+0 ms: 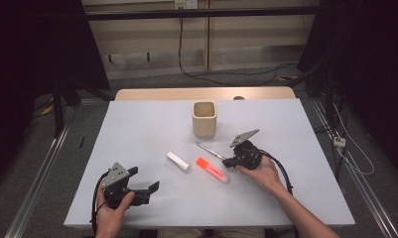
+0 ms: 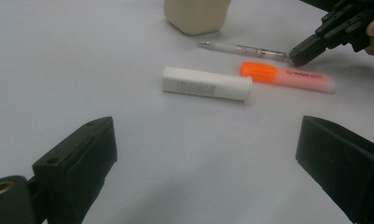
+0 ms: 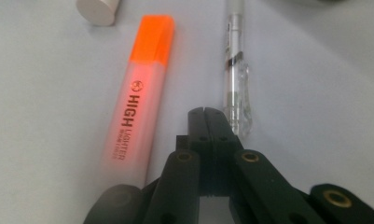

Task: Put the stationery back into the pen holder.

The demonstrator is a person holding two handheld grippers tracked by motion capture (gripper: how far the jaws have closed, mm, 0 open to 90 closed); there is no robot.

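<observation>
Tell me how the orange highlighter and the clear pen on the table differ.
The highlighter is thick, with an orange cap and pale pink barrel; the pen is thin, clear and silvery. The highlighter lies apart from the right gripper; the pen's end lies right at its shut jaws. Both lie flat on the table.

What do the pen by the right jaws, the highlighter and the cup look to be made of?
Pen: clear glossy plastic, probably; the inner parts show through, with a shiny band, maybe metal.
Highlighter: translucent frosted plastic body, opaque orange cap, printed lettering.
Cup: matte beige with thick walls and rounded corners; ceramic or plastic, can't tell which.
</observation>
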